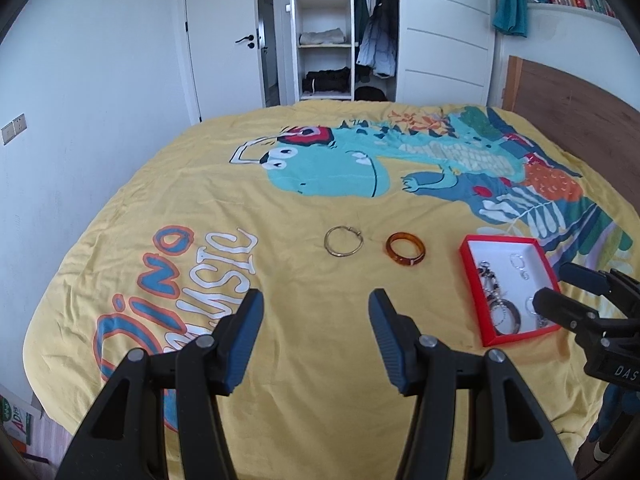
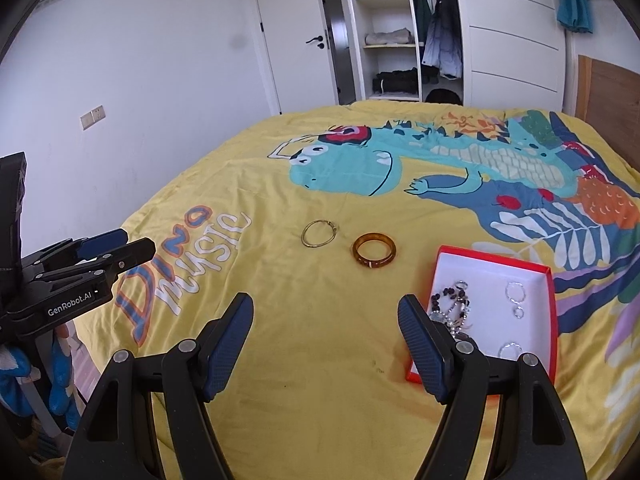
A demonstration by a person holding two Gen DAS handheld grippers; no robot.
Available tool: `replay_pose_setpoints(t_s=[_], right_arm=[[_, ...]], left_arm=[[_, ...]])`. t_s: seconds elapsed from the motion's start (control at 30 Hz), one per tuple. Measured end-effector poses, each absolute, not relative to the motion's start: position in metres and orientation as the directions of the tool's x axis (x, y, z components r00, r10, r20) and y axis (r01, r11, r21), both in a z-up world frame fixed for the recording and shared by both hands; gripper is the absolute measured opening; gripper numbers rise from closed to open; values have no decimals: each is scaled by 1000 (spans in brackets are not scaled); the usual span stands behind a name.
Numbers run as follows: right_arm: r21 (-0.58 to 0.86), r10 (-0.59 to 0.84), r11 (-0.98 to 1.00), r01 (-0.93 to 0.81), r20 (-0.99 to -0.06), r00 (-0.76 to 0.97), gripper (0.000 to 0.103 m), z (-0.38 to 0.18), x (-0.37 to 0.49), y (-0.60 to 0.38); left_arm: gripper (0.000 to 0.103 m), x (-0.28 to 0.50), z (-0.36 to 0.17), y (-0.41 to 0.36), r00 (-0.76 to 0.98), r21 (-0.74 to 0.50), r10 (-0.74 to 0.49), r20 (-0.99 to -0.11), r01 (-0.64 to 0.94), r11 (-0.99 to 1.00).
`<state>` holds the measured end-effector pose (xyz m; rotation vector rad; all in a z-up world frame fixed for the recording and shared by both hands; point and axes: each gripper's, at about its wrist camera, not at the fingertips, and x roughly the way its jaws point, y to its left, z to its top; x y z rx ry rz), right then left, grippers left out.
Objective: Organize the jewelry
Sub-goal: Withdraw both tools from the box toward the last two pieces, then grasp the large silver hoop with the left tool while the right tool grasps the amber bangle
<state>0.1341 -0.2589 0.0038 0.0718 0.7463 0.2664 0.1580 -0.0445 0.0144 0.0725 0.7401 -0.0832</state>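
A thin gold bangle and an amber bangle lie side by side on the yellow bedspread. A red box with a white inside sits to their right and holds a beaded bracelet and several silver rings. My left gripper is open and empty, above the bed short of the bangles. My right gripper is open and empty near the box's left edge; it also shows in the left wrist view.
The bedspread has a dinosaur print. A wooden headboard stands at the right. An open wardrobe and a white door are beyond the bed. The left gripper shows at the right wrist view's left edge.
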Motion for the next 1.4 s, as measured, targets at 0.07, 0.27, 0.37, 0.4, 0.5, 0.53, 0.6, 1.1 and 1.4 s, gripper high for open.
replay_pose_setpoints(t_s=[0.07, 0.27, 0.37, 0.4, 0.5, 0.53, 0.6, 1.1, 1.4], right_arm=[[166, 271, 962, -216, -668, 693, 74, -3, 146, -258], [174, 276, 961, -217, -698, 661, 74, -31, 182, -253], [176, 268, 963, -204, -712, 649, 74, -47, 205, -250], [169, 259, 965, -198, -715, 650, 72, -51, 212, -250], [150, 229, 973, -176, -725, 650, 63, -62, 239, -252], [146, 220, 975, -166, -729, 648, 61, -66, 249, -254], [133, 191, 982, -138, -744, 641, 56, -76, 271, -259], [101, 47, 992, 72, -844, 534, 48, -167, 386, -271], [67, 2, 992, 103, -846, 533, 48, -199, 403, -267]], left_arm=[[53, 170, 4, -40, 718, 49, -28, -696, 86, 995], [53, 213, -34, -25, 650, 20, -24, -760, 61, 998], [53, 239, -51, -21, 620, -11, -41, -784, 53, 999], [53, 250, -56, -21, 614, -17, -45, -788, 51, 999], [53, 280, -69, -24, 600, -36, -61, -798, 54, 998], [53, 291, -73, -26, 596, -40, -64, -800, 53, 998], [53, 312, -81, -30, 590, -47, -71, -804, 57, 997], [53, 432, -174, -64, 505, -41, -75, -860, 78, 996], [68, 446, -200, -66, 514, -22, -59, -856, 77, 997]])
